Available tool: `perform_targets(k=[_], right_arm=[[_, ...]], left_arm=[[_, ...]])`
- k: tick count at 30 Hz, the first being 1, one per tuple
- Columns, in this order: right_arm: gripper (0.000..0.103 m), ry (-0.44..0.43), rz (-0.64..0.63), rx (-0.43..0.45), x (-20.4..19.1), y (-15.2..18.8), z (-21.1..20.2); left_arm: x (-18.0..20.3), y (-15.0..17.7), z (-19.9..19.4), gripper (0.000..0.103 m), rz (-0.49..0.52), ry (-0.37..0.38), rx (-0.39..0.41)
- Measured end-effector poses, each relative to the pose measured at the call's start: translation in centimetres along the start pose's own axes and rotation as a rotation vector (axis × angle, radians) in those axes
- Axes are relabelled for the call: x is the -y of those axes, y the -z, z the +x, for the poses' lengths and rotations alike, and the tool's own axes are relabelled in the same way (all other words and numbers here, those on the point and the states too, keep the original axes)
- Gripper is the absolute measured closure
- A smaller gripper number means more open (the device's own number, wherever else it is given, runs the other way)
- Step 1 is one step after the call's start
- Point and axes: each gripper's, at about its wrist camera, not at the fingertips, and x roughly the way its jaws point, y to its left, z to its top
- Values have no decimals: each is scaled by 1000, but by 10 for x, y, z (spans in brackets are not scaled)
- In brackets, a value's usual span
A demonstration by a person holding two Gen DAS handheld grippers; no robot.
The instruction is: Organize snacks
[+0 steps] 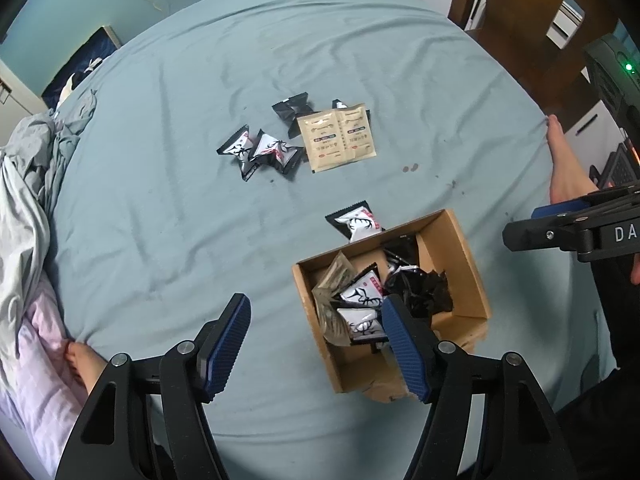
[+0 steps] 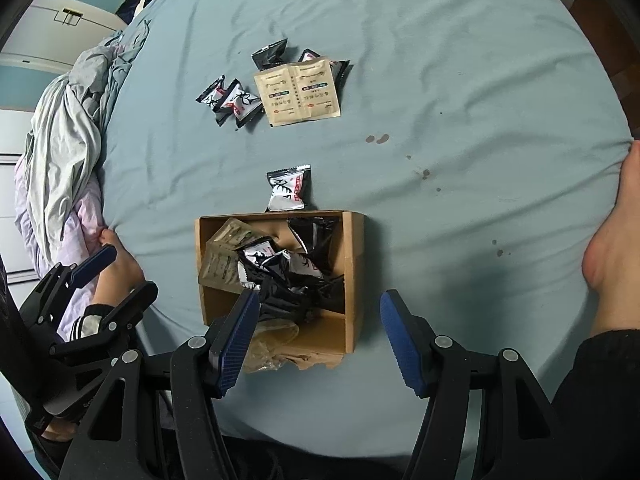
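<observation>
An open brown cardboard box [image 2: 354,272] sits on a bed covered with a wrinkled pale teal sheet [image 2: 460,80]. The box holds a heap of small snack packets [image 2: 288,268]: black-and-white wrappers with an antler print, plain black wrappers, and translucent tan sachets at its left side. One further black-and-white antler-print packet [image 2: 289,188] lies on the sheet just beyond the far wall of the box, touching or nearly touching it.

Farther up the sheet, well apart from the box, lies a loose group: two beige rectangular sachets [image 2: 298,92] side by side, two black-and-white packets [image 2: 230,100] just left of them, and black packets [image 2: 270,54] partly under the far edge of the sachets.

The left tool [image 1: 316,344] hangs over the near left corner of the box, jaws released and standing apart, nothing between the blue ribbed pads [image 1: 226,346]. The right tool [image 2: 320,340] hangs over the near edge of the box, likewise released; no packet is between its pads, and its left pad overlaps the box contents in view.

A bare foot [image 2: 616,248] rests on the sheet at the right, another [image 1: 82,360] at the left edge beside rumpled grey and pink bedding [image 2: 64,152]. Several dark spots [image 2: 378,139] mark the sheet right of the box.
</observation>
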Motion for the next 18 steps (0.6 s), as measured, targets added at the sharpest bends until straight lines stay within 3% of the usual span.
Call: perform_targets(k=[18], right_arm=[[41, 51, -43, -19, -10, -5, 14]], left_arm=[[5, -2, 4, 32, 20, 1, -8]])
